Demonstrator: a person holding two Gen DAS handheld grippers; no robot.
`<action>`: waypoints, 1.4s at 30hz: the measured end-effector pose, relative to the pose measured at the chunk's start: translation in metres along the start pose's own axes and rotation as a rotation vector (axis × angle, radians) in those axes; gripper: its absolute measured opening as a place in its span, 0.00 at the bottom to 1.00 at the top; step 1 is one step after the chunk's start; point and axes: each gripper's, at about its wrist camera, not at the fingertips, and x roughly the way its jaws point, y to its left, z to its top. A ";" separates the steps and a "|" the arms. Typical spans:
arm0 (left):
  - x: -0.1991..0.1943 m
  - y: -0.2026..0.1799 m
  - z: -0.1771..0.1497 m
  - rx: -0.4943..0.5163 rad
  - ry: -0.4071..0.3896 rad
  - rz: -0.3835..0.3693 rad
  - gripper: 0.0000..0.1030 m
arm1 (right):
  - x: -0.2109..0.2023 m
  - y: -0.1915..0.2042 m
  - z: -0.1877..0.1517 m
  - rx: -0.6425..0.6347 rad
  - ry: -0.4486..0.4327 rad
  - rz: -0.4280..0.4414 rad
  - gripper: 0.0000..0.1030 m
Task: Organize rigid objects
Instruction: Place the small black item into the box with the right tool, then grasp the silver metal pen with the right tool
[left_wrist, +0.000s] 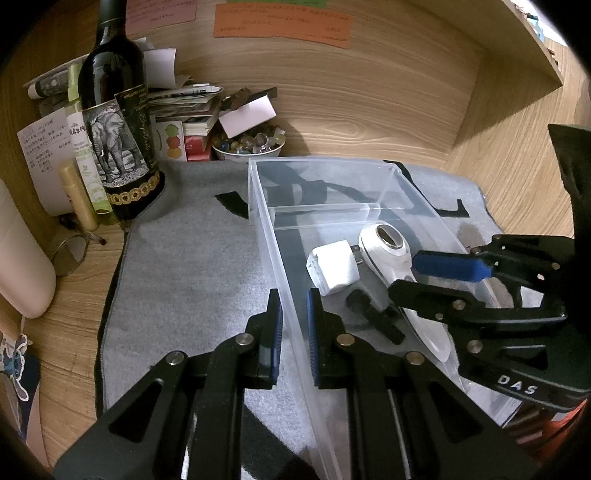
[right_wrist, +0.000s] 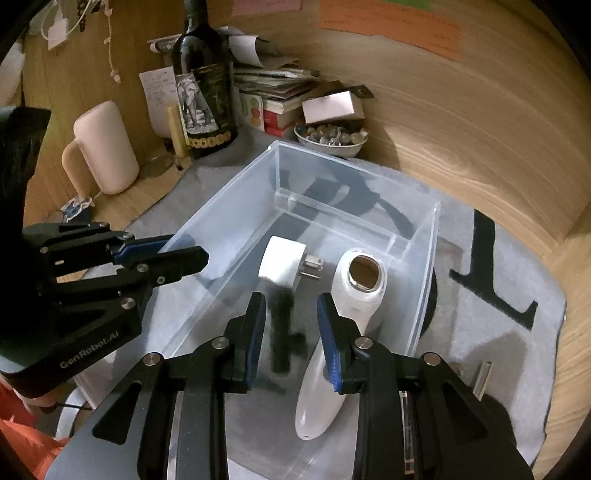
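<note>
Clear plastic bin (left_wrist: 258, 206) sits on a grey mat (left_wrist: 184, 266) on the wooden desk (left_wrist: 369, 110). Left gripper (left_wrist: 295, 332) straddles the bin's left wall: 1 pad outside, 1 inside, with a gap showing on both sides of the wall, so jaws are spread, not clamping.

Right gripper (right_wrist: 291, 332) hangs over the bin's near compartment, jaws spread, nothing between the pads. Its right pad is just beside the handle of the white handheld device (right_wrist: 347, 295); I can't tell whether they touch.

In the near compartment, in front of the divider (right_wrist: 332, 210):
- white plug adapter (right_wrist: 282, 266), prongs pointing at the handheld device
- black rod-shaped part (right_wrist: 280, 332), blurred in the right wrist view, between adapter and device
- handheld device, round opening facing up

Behind the mat: wine bottle (left_wrist: 114, 122) with elephant label, bowl of small stones (left_wrist: 251, 144), stacked papers (left_wrist: 184, 99), pink mug (right_wrist: 107, 147).
</note>
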 end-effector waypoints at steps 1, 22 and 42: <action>0.000 0.000 0.000 0.000 0.000 0.000 0.12 | -0.002 -0.001 0.000 0.007 -0.006 0.002 0.32; 0.000 0.001 0.000 -0.001 0.001 0.000 0.12 | -0.076 -0.087 -0.019 0.214 -0.156 -0.221 0.41; -0.001 0.002 -0.001 0.002 0.001 0.007 0.12 | -0.020 -0.130 -0.097 0.313 0.136 -0.272 0.36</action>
